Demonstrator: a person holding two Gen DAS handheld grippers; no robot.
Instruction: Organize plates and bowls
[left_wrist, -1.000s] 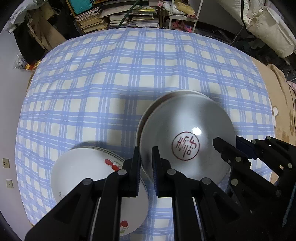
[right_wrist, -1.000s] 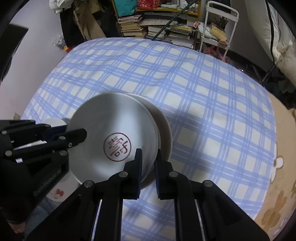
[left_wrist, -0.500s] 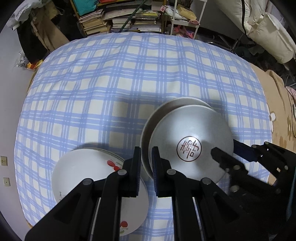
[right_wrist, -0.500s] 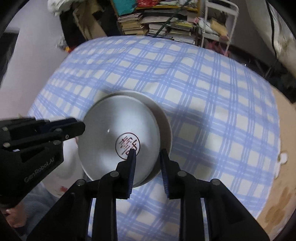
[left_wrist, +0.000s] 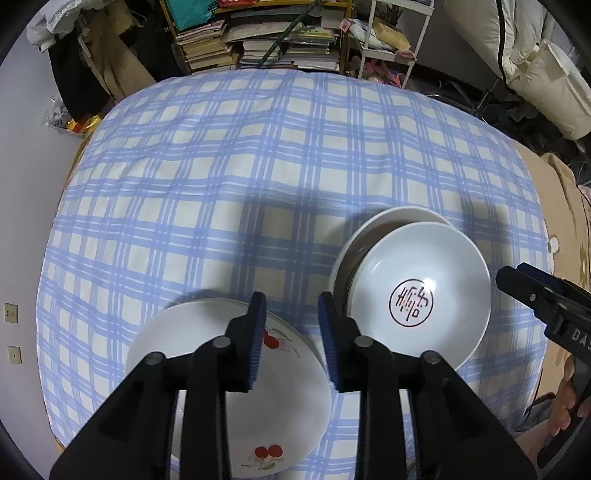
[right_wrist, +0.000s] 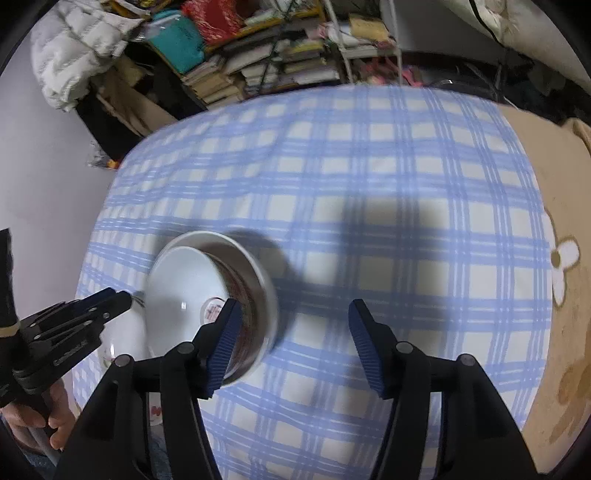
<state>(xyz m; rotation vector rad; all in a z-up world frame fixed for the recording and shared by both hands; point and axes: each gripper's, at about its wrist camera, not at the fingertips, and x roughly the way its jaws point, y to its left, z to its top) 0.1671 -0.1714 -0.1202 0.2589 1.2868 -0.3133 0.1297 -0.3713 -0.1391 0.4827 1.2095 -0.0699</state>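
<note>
Blue-and-white checked cloth (left_wrist: 258, 166) covers the table, with stacked books (left_wrist: 266, 44) beyond at 12 o'clock. At 3 o'clock in the left wrist view, a white bowl with a red seal mark (left_wrist: 417, 295) sits nested in another white bowl (left_wrist: 373, 229). At 6 o'clock lies a cherry-patterned plate (left_wrist: 280, 402). The left gripper (left_wrist: 291, 306) has its fingers parted, holding nothing; the right gripper (right_wrist: 293, 314) is spread wide, also holding nothing.

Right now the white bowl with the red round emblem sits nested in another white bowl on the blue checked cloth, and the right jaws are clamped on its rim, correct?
Not clamped: the right-wrist view shows the right gripper open, holding nothing. The white bowl with the red round emblem does sit nested in the other white bowl on the blue checked cloth.
</note>
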